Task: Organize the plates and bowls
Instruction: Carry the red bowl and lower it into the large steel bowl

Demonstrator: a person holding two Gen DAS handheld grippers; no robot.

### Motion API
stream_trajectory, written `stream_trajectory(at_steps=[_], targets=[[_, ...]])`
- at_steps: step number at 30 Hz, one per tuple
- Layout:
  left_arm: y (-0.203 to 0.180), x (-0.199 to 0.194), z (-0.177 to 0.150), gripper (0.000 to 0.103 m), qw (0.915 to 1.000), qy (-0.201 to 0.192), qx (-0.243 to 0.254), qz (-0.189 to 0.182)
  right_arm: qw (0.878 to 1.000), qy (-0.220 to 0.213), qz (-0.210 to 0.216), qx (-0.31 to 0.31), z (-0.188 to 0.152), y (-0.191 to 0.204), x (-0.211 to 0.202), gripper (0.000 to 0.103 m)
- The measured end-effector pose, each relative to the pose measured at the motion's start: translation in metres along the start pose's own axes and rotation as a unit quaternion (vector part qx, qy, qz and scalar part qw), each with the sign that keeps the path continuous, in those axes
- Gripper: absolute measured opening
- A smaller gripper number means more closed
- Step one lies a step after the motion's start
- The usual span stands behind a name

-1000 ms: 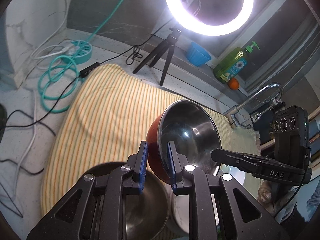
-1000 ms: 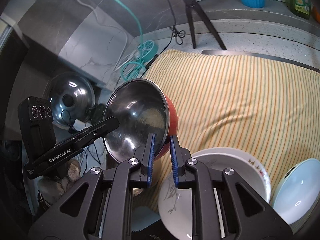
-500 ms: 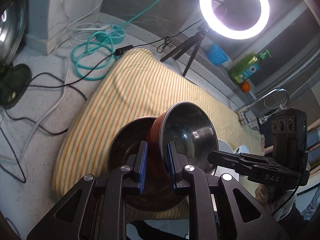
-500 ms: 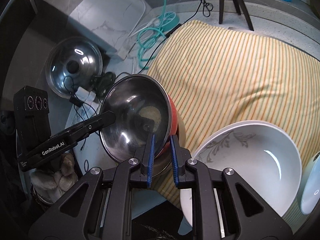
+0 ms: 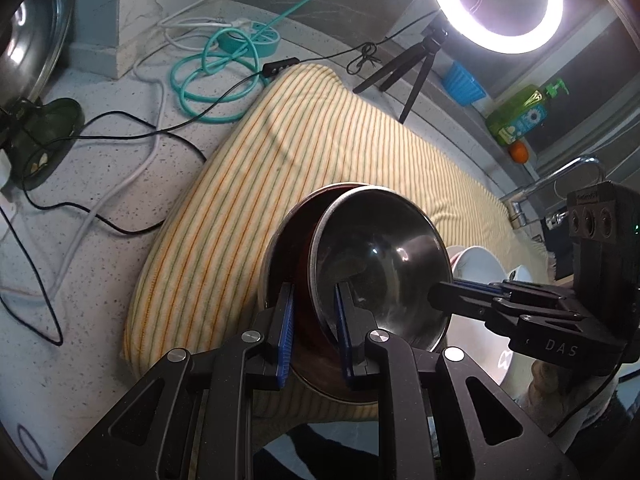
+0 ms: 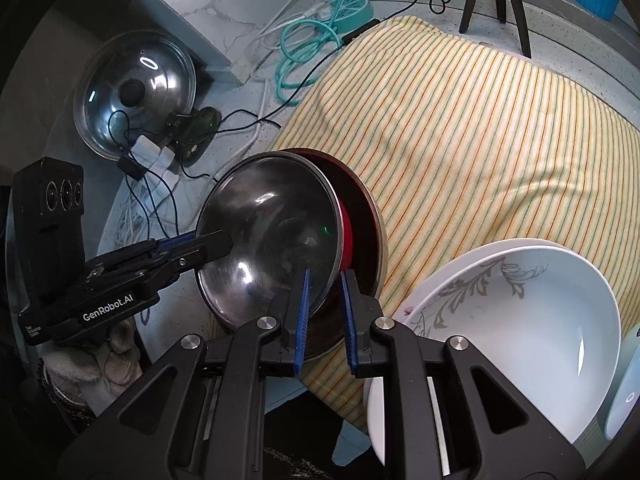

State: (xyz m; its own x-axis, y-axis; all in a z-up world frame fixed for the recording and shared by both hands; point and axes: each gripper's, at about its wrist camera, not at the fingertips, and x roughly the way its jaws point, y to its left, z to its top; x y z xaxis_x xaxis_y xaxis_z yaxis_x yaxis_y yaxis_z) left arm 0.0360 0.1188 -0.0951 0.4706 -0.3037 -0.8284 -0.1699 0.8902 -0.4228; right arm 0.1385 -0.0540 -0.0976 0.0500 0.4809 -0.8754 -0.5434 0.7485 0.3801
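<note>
A steel bowl with a red outside (image 5: 376, 264) (image 6: 272, 248) is tilted and sits partly inside a second steel bowl (image 5: 280, 248) (image 6: 374, 224) on the striped cloth (image 5: 304, 140). My left gripper (image 5: 313, 300) is shut on the red bowl's near rim. My right gripper (image 6: 323, 284) is shut on the opposite rim; it shows in the left wrist view (image 5: 444, 298). White bowls with a leaf pattern (image 6: 508, 320) are stacked to the right of the steel bowls.
A ring light on a tripod (image 5: 496, 4), a blue cup (image 5: 464, 84), a soap bottle (image 5: 520, 114) and a faucet (image 5: 560, 176) stand at the back. Cables and a teal cord (image 5: 208, 76) lie left of the cloth. A pot lid (image 6: 136, 92) leans at the left.
Both grippers have lowered the red bowl into the second steel bowl. The red bowl now rests tilted inside it near the cloth's front corner.
</note>
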Motion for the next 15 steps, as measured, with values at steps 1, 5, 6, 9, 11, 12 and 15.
stream_trajectory(at_steps=[1, 5, 6, 9, 11, 12, 15], targets=[[0.0004, 0.001, -0.0003, 0.017, 1.0, 0.002, 0.001, 0.001, 1.0, 0.002, -0.003, -0.001, 0.0002, 0.0, 0.0011, 0.016], [0.0011, 0.0034, -0.0009, 0.017, 1.0, 0.007, 0.004, 0.002, 1.0, 0.009, -0.006, 0.001, 0.0001, -0.0021, 0.0049, 0.016], [0.0002, 0.0031, -0.0007, 0.017, 0.9999, 0.006, 0.008, 0.005, 1.0, 0.01, -0.007, 0.001, 0.0006, -0.0021, 0.0056, 0.016], [-0.0005, 0.0028, 0.0014, 0.017, 0.9999, 0.007, 0.01, 0.007, 1.0, 0.01, -0.015, -0.006, 0.001, -0.0001, 0.0063, 0.016], [-0.0003, 0.0033, 0.0022, 0.017, 0.9999, 0.008, 0.01, 0.008, 1.0, 0.012, -0.018, -0.01, 0.0007, 0.0011, 0.0062, 0.016], [-0.0005, 0.0031, 0.0018, 0.017, 0.9999, 0.009, 0.011, 0.008, 1.0, 0.012, -0.018, -0.011, 0.0007, 0.0019, 0.006, 0.016], [-0.0002, 0.003, 0.0014, 0.017, 0.9999, 0.01, 0.01, 0.008, 1.0, 0.014, -0.016, -0.011, -0.0003, 0.0018, 0.0053, 0.016]])
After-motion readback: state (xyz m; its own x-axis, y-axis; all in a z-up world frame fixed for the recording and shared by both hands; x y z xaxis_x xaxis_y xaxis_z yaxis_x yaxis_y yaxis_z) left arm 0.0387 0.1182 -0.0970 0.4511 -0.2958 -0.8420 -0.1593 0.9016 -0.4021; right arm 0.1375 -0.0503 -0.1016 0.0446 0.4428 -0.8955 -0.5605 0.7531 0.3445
